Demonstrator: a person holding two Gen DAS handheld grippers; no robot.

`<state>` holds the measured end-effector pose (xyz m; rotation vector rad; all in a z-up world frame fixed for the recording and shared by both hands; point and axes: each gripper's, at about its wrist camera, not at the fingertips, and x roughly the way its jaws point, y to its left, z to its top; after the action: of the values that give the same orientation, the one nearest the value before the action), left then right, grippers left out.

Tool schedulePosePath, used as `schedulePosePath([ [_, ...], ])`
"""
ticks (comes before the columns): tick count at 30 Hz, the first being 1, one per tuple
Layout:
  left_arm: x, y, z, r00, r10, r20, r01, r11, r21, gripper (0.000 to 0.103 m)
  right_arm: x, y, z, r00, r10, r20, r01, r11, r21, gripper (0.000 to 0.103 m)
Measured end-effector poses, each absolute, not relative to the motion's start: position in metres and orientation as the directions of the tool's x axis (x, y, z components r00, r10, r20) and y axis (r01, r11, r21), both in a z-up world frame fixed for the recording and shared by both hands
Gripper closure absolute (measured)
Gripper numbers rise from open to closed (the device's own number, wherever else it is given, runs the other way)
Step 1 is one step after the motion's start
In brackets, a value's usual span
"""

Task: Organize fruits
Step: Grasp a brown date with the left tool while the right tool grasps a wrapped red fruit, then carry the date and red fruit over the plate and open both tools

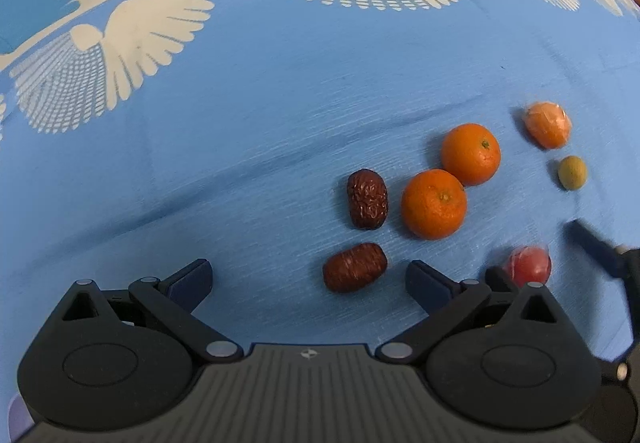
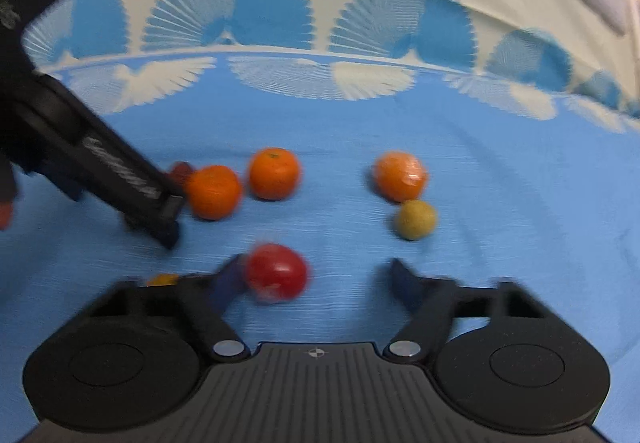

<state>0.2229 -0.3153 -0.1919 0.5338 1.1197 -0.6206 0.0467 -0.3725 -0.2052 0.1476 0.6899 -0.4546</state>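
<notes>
— Where is the fruit right now?

— All loose on the blue cloth [image 1: 280,91] that covers the surface. Two oranges [image 1: 434,203] touch each other in the middle; two wrinkled dark-red dates [image 1: 367,199] lie just left of them, one standing lengthwise, the other [image 1: 355,272] nearer and lying across.

— And off to the right?

— A wrapped orange fruit [image 1: 547,124] with a small yellow-green fruit [image 1: 572,172] just beside it, both apart from the pair of oranges.

— What about the tools?

— The left tool [image 1: 308,279] has its jaws spread wide over bare cloth, and nothing sits between them; the nearer date lies just ahead of the gap, towards its right finger.

— The right one?

— The right tool [image 2: 316,275] is partly open (the view is blurred there). A red fruit in clear wrap [image 2: 277,272] lies between its fingers, up against the left finger [image 2: 228,283], while the right finger stands well clear of it. So it isn't clamped.
</notes>
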Motion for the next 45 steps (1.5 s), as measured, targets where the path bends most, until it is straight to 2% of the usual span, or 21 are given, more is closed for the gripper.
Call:
schedulePosePath([
  [1,0.219,-0.315,-0.190,0.311,-0.204,-0.928,0.701,0.708,0.080,0.018,0.047,-0.370,-0.205,0.684,-0.351,-0.640,0.438,0.899,-0.025,0.047],
  [2,0.217,-0.316,-0.186,0.290,-0.244,-0.925,0.726,0.686,0.046,0.046,0.046,-0.369,-0.204,0.686,-0.351,-0.638,0.431,0.902,-0.033,0.056],
  [3,0.212,-0.317,-0.180,0.280,-0.272,-0.921,0.741,0.671,0.027,0.062,0.046,-0.369,-0.203,0.690,-0.349,-0.634,0.431,0.902,-0.027,0.064],
  [4,0.207,-0.319,-0.176,0.299,-0.271,-0.915,0.748,0.662,0.048,0.069,0.045,-0.371,-0.202,0.690,-0.356,-0.631,0.442,0.897,-0.023,0.070],
  [7,0.197,-0.319,-0.164,0.336,-0.303,-0.892,0.758,0.649,0.065,0.069,0.039,-0.379,-0.198,0.698,-0.343,-0.629,0.471,0.881,0.043,0.070],
  [10,0.191,-0.310,-0.146,0.349,-0.326,-0.879,0.757,0.651,0.059,0.069,0.031,-0.384,-0.192,0.673,-0.443,-0.593,0.534,0.845,-0.026,0.070],
  [13,0.179,-0.294,-0.122,0.380,-0.335,-0.862,0.745,0.663,0.070,0.069,0.021,-0.393,-0.181,0.643,-0.514,-0.568,0.604,0.796,-0.035,0.070],
  [19,0.147,-0.224,-0.072,0.458,-0.278,-0.844,0.675,0.727,0.127,0.068,-0.022,-0.378,-0.130,0.637,-0.564,-0.526,0.659,0.752,-0.008,0.070],
  [24,0.114,-0.152,-0.040,0.485,-0.227,-0.844,0.609,0.781,0.140,0.068,-0.077,-0.327,-0.083,0.726,-0.460,-0.511,0.578,0.811,0.091,0.070],
  [31,0.055,-0.059,-0.012,0.532,-0.129,-0.837,0.498,0.847,0.187,0.068,-0.122,-0.237,-0.033,0.820,-0.226,-0.526,0.379,0.904,0.201,0.070],
  [38,0.004,0.004,0.002,0.553,-0.087,-0.828,0.415,0.891,0.183,0.068,-0.137,-0.159,-0.006,0.852,-0.051,-0.521,0.175,0.966,0.191,0.070],
  [45,-0.027,0.036,0.005,0.548,-0.122,-0.828,0.388,0.914,0.122,0.068,-0.146,-0.114,-0.001,0.833,-0.022,-0.552,0.093,0.991,0.101,0.070],
])
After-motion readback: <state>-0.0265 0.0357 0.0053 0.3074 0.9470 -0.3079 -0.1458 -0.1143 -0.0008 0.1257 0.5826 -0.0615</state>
